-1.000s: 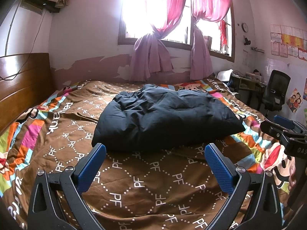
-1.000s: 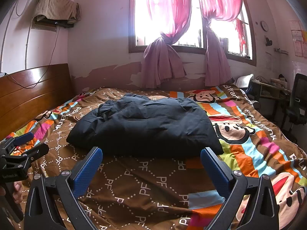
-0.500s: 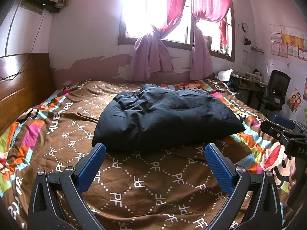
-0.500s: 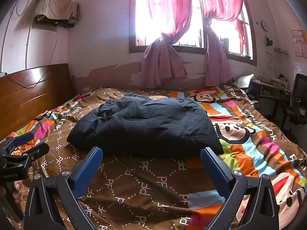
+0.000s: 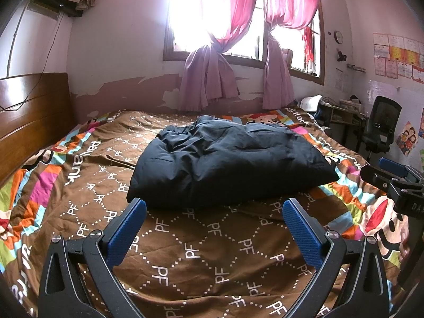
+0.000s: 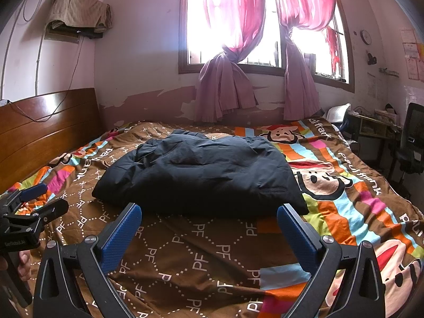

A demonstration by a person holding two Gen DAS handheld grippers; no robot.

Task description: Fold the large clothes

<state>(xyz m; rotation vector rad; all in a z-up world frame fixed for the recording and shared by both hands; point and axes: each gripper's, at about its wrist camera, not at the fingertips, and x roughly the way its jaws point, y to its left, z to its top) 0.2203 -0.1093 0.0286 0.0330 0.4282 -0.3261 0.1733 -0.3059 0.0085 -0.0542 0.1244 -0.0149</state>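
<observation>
A dark navy padded jacket [image 5: 228, 164] lies folded in a bulky rectangle in the middle of the bed; it also shows in the right wrist view [image 6: 201, 175]. My left gripper [image 5: 214, 230] is open and empty, held above the bedspread just short of the jacket's near edge. My right gripper [image 6: 209, 233] is open and empty too, just short of the same edge. The right gripper shows at the right edge of the left wrist view [image 5: 392, 182]. The left gripper shows at the left edge of the right wrist view [image 6: 29, 209].
The bed has a brown and striped cartoon bedspread [image 5: 201, 254] and a wooden headboard [image 5: 31, 116] on the left. A window with tied pink curtains [image 5: 238, 53] is behind. A desk and black office chair [image 5: 381, 127] stand at the right.
</observation>
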